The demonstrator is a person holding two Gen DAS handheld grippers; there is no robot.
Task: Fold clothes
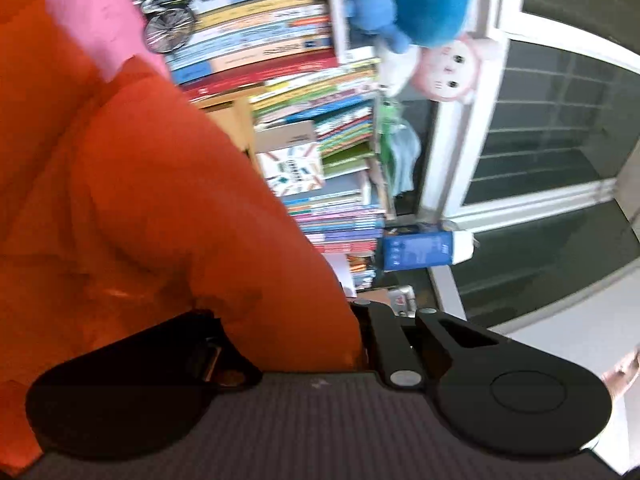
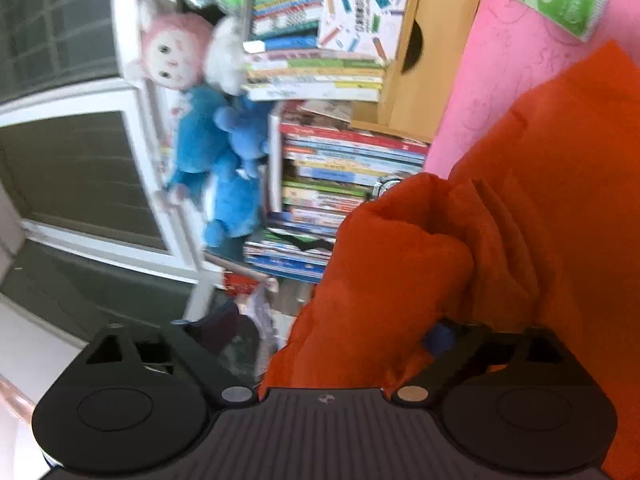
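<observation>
Tongs, left (image 1: 292, 344) and right (image 2: 360, 356), rolled sideways, each clamping bunched orange garment (image 2: 500, 248).

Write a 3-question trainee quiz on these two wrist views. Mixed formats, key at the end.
1. True or false: both tongs, left and right, have the orange cloth bunched between their fingers.
2. Multiple choice: in the right wrist view, what stands left of the book stacks? A) a lamp B) a pink-headed doll in a blue suit C) a fan
3. Fill in: the surface beside the cloth in the right wrist view is coloured ____.

Key: 1 true; 2 B; 3 pink
</observation>
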